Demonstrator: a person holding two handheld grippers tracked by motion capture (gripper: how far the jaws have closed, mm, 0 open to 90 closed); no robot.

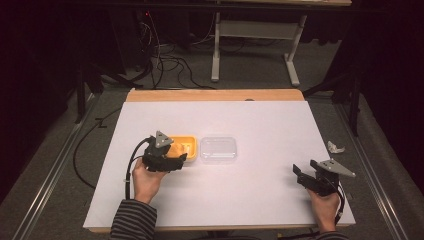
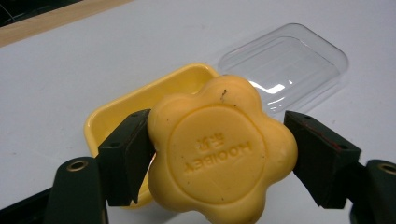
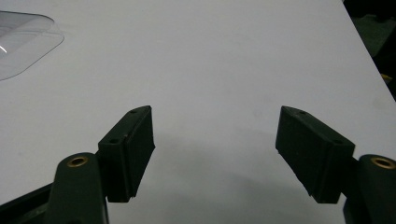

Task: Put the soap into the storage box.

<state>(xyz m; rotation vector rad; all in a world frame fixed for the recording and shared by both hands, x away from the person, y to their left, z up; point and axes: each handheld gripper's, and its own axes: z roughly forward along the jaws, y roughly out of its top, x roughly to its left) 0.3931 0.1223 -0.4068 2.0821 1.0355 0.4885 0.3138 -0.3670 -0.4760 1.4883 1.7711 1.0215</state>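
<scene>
My left gripper (image 2: 218, 142) is shut on a yellow flower-shaped soap bar (image 2: 219, 158), which has embossed lettering on its face. It holds the soap just above the near edge of a yellow soap dish (image 2: 135, 100). A clear plastic lid (image 2: 285, 60) lies flat on the white table beside the dish. In the high view the left gripper (image 1: 172, 159) sits at the dish (image 1: 184, 142), left of the lid (image 1: 218, 148). My right gripper (image 1: 305, 174) rests at the table's near right, open and empty (image 3: 215, 140).
The white tabletop (image 1: 260, 120) has a wooden strip (image 1: 215, 95) along its far edge. A crumpled white scrap (image 1: 335, 147) lies on the floor to the right. Cables and a desk frame (image 1: 216, 55) stand beyond the table.
</scene>
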